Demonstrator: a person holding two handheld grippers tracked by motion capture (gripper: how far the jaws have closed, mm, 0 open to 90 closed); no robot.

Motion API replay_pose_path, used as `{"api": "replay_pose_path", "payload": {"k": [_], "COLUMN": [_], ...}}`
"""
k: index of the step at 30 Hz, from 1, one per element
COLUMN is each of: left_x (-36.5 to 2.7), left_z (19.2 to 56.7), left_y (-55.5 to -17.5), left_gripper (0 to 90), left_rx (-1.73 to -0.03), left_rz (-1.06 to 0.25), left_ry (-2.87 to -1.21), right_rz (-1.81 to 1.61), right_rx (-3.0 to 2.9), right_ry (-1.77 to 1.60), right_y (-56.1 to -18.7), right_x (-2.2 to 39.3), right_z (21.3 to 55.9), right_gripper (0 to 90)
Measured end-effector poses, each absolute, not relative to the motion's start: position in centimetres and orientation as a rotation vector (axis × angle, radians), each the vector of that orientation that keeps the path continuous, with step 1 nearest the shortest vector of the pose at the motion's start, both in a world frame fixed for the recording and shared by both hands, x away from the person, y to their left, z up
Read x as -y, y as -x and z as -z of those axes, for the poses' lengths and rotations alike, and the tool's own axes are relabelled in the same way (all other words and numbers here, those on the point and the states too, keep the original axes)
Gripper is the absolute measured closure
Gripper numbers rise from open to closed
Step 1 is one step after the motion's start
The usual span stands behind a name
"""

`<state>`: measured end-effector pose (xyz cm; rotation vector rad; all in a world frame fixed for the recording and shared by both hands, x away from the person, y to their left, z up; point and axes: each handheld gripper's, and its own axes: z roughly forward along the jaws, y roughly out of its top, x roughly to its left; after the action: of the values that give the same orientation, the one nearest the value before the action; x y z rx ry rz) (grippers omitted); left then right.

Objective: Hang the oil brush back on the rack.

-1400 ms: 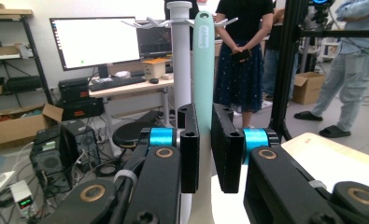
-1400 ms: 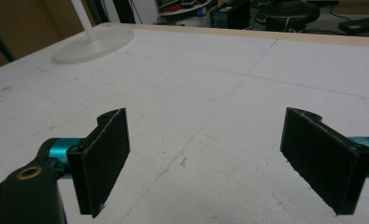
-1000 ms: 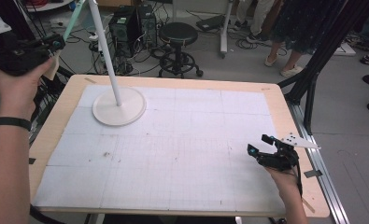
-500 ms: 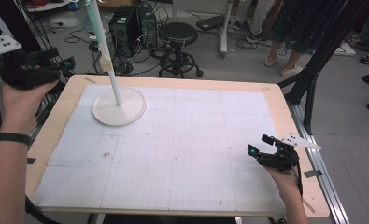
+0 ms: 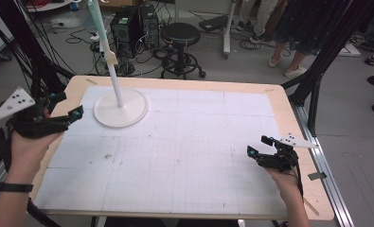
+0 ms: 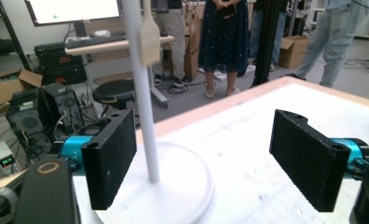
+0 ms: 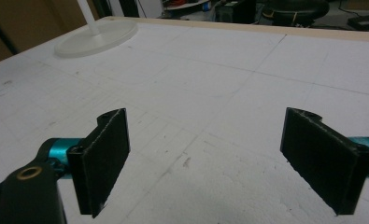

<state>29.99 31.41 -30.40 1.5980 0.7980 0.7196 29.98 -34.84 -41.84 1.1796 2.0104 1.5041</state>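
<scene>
The left tongs (image 5: 68, 116) hang at the surface's (image 5: 184, 156) left edge, near its far left corner, and point toward the white stand (image 5: 120, 108). Their jaws have just been opening and stand wide apart with nothing between the pads. In the left gripper view the stand's thin pole (image 6: 145, 116) rises just beyond the gap, near the left jaw. The stand's round base (image 5: 128, 116) sits flat on the surface in the far left corner. The right tongs (image 5: 260, 147) rest near the right edge, toward the near right corner, jaws spread wide and empty, well apart from the stand.
</scene>
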Motion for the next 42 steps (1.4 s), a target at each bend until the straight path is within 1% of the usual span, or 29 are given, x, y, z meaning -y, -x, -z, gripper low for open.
{"api": "replay_pose_path", "payload": {"k": [9,19,28,42], "left_x": [-29.9,-28.5,-28.1,-27.7], "left_z": [35.9,39.4,40.5,40.6], "left_y": [-29.1,-29.0,-29.4,-30.1], "left_gripper": [20.5,19.6,19.6,19.3], "left_rx": [-0.821,-0.830,-0.819,-0.814], "left_rz": [-0.658,-0.602,-0.586,-0.589], "left_ry": [-1.651,-1.700,-1.709,-1.697], "right_rz": [-1.494,-1.483,-1.474,-1.465], "right_rx": [-2.015,-2.013,-2.021,-2.005], "right_ry": [-1.174,-1.181,-1.185,-1.207], "right_y": [-29.8,-29.8,-29.6,-28.8], "right_x": [34.6,34.6,34.7,35.6], "right_z": [41.7,41.8,41.9,42.0], "right_gripper": [14.8,14.8,14.8,14.8]}}
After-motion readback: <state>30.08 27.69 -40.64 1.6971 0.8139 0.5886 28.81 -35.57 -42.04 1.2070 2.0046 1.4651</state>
